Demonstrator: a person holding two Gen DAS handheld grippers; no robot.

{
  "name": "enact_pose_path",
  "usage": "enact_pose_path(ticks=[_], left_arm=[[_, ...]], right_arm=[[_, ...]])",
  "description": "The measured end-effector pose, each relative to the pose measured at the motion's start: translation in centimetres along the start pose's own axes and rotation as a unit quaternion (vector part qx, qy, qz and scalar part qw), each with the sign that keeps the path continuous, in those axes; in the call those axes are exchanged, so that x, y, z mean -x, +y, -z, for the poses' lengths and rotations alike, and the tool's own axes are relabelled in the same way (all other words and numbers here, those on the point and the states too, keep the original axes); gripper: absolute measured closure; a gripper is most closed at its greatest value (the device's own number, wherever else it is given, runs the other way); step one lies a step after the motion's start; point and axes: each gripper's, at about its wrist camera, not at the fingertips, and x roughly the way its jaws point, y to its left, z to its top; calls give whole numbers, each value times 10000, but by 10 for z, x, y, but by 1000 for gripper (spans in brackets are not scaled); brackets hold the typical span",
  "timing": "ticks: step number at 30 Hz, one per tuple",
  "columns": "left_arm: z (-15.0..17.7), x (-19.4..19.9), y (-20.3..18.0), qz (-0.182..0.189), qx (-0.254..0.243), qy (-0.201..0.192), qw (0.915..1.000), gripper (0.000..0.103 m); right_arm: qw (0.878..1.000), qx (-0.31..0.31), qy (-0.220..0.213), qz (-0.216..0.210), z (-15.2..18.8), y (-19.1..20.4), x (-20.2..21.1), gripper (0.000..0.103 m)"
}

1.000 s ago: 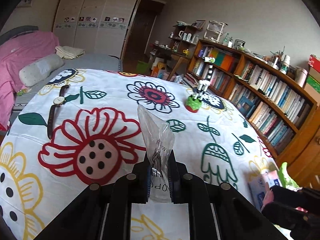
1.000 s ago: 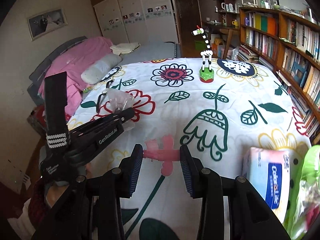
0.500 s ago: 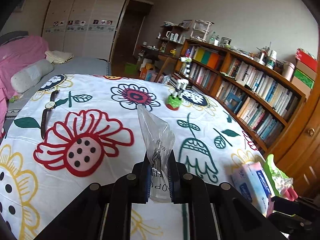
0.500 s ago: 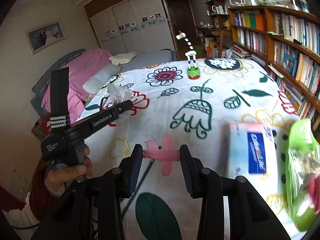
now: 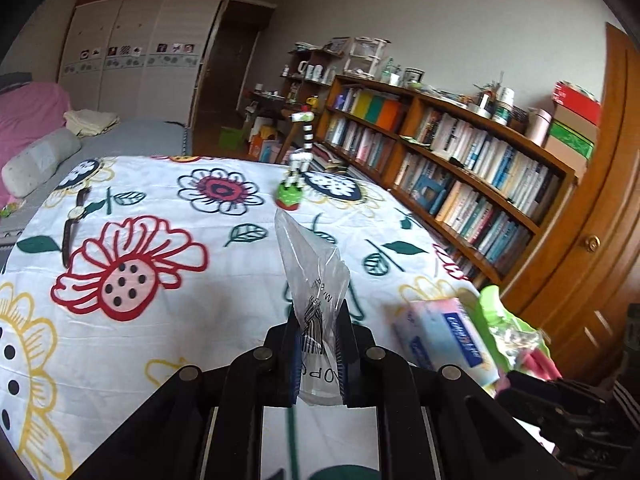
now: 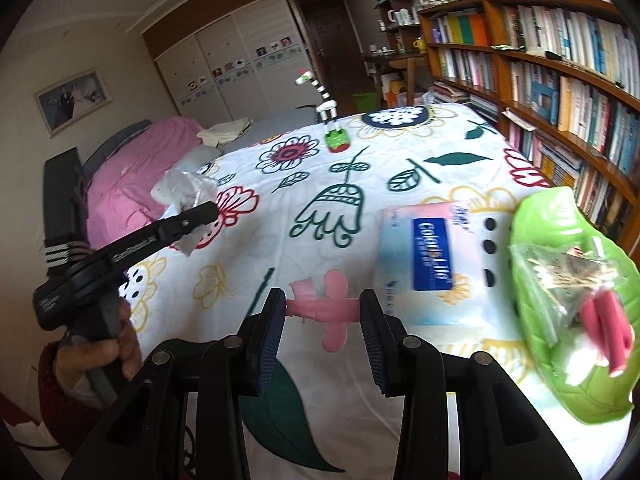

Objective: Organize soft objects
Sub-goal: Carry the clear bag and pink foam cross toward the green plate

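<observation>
With the left gripper (image 5: 318,354) clenched on the clear plastic bag (image 5: 316,280) and the right gripper (image 6: 322,314) pinching the pink clip (image 6: 326,310) above the floral cloth (image 5: 168,292), the likely goal is the green pouch (image 6: 560,280) — beside the tissue pack (image 6: 424,256) — so approach low and slow.

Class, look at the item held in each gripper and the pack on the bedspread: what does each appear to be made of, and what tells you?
Clear bag: thin glossy plastic film, see-through, creased. Pink piece: probably moulded plastic, smooth, slightly translucent. Tissue pack: soft printed plastic wrap, faint sheen.
</observation>
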Motion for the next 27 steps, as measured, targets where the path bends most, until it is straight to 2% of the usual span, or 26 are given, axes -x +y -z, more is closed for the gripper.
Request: enact_pose_path(ticks=[9, 14, 21, 27], left_arm=[[2, -6, -41, 187, -337, 141, 9992, 89], [5, -18, -71, 441, -522, 342, 9971, 89], [15, -44, -119, 932, -784, 809, 9893, 89], [22, -59, -157, 1386, -1021, 1151, 9783, 89]], right_arm=[[9973, -370, -492, 408, 2, -51, 42, 64], [9932, -641, -660, 710, 7, -88, 64, 64], [9819, -1259, -876, 1114, 16, -147, 88, 64], [9782, -1425, -936, 1186, 22, -175, 96, 63]])
